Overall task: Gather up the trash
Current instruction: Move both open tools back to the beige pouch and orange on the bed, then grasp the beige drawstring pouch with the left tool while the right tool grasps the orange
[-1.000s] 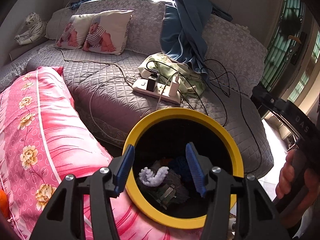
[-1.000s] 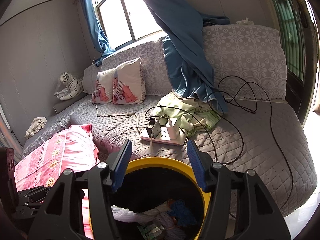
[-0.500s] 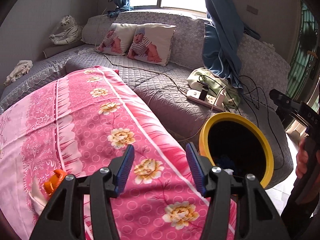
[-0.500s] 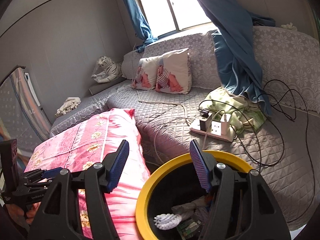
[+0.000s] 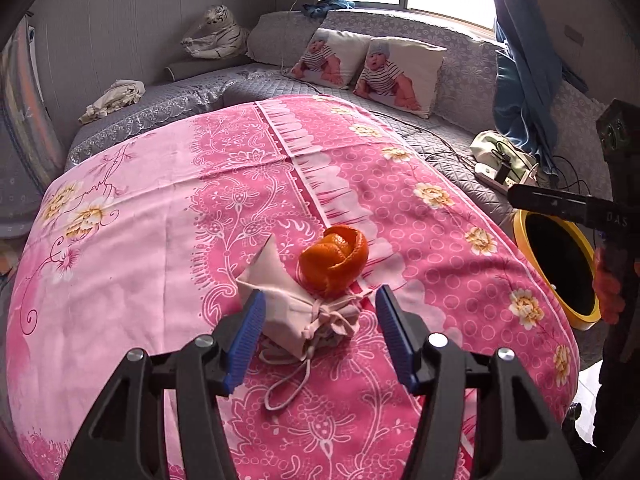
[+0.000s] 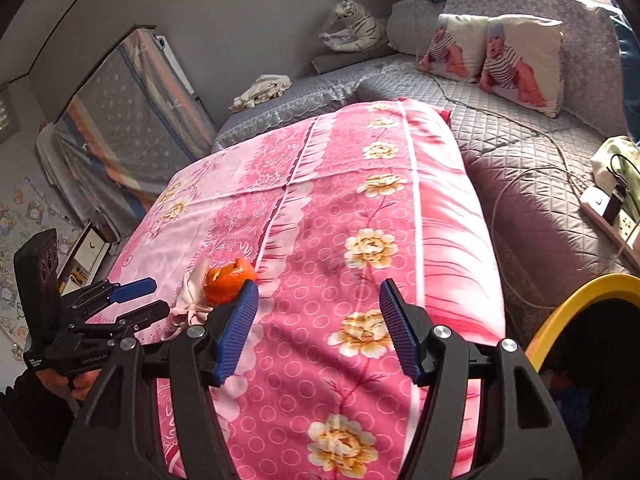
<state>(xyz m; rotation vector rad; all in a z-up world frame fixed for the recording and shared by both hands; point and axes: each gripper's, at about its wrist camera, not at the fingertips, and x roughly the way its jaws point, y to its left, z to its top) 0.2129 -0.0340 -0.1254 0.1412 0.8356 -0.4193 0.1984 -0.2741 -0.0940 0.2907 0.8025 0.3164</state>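
A pink floral cloth (image 5: 168, 216) covers the table (perhaps a bed). Beside it stands the yellow-rimmed bin (image 5: 560, 268), handy for drops. Orange peel (image 5: 334, 264) touches a tied pouch (image 5: 298, 308) mid-cloth. The left tool (image 5: 318, 334) hovers open-jawed, framing the pouch; the right tool (image 6: 316, 326) gapes empty.

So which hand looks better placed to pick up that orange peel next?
Probably the left. Its gripper faces the orange peel and cloth pouch, jaws open. The right gripper sits nearer the yellow bin, with only pink cloth ahead.
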